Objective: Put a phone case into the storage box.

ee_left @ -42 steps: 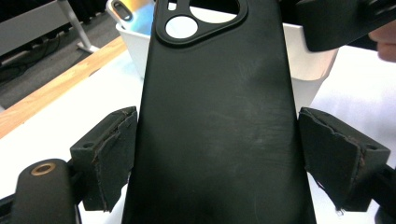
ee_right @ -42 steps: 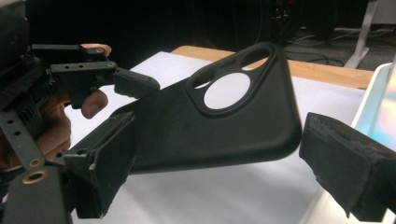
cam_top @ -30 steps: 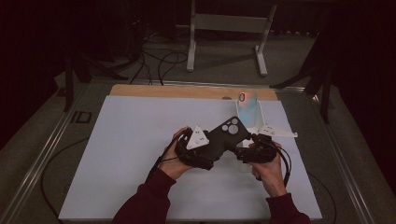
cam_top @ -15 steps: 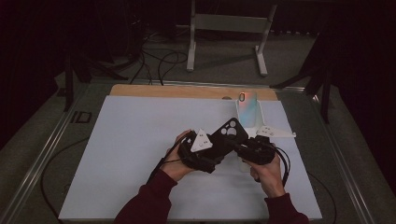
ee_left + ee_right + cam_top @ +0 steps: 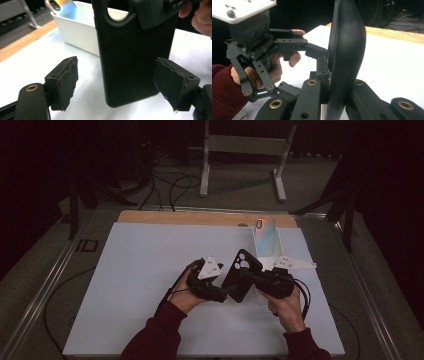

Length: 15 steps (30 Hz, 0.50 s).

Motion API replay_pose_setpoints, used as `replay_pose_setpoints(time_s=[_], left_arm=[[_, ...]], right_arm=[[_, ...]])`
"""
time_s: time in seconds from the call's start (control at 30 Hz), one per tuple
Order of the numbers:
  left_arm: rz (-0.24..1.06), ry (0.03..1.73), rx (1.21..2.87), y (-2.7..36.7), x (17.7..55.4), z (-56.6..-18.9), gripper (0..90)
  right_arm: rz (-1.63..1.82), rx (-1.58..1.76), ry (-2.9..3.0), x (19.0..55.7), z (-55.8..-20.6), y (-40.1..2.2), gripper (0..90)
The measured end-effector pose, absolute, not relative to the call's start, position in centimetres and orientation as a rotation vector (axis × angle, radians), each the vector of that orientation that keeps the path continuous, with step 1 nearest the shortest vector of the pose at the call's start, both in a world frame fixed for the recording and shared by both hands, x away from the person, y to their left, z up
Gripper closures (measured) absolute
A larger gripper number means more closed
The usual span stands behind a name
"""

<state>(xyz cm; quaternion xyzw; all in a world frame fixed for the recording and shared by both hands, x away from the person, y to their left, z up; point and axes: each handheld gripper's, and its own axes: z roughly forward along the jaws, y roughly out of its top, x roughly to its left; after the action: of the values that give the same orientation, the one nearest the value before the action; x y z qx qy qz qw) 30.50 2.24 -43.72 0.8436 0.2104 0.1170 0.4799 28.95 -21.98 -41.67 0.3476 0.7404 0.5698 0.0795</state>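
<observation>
A black phone case [image 5: 241, 275] with a camera cut-out is held up over the white mat, between my two grippers. My right gripper [image 5: 251, 276] is shut on it after closing, and in the right gripper view the case [image 5: 347, 50] stands edge-on between the closed jaws [image 5: 337, 83]. My left gripper [image 5: 116, 62] is open, its jaws having just closed a little. Its torn pads [image 5: 66, 81] flank the lower end of the case [image 5: 132, 57] without pressing on it. An iridescent phone [image 5: 264, 232] leans in a white bin [image 5: 260, 256] behind.
A white mat [image 5: 140, 285] covers the table, with a wooden strip [image 5: 190, 217] along its far edge. The white bin [image 5: 77, 32] stands just beyond the case. A metal stand [image 5: 245, 150] and cables lie on the floor behind the table.
The right gripper's jaws have closed onto the black case. The case has come slightly nearer the person and stands steeper. The left gripper stays beside its lower end.
</observation>
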Motion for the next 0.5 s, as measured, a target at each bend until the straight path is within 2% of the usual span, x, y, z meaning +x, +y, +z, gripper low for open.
replay_pose_setpoints(time_s=[0.27,0.5], left_arm=[[0.149,0.505,2.077,2.32,30.86,-44.17,16.1],[0.135,0.498,2.084,2.07,30.79,-44.34,14.6]], right_arm=[[1.784,0.978,2.195,28.62,-40.96,-22.50,85.4],[1.846,0.954,2.183,28.49,-40.73,-22.77,85.3]])
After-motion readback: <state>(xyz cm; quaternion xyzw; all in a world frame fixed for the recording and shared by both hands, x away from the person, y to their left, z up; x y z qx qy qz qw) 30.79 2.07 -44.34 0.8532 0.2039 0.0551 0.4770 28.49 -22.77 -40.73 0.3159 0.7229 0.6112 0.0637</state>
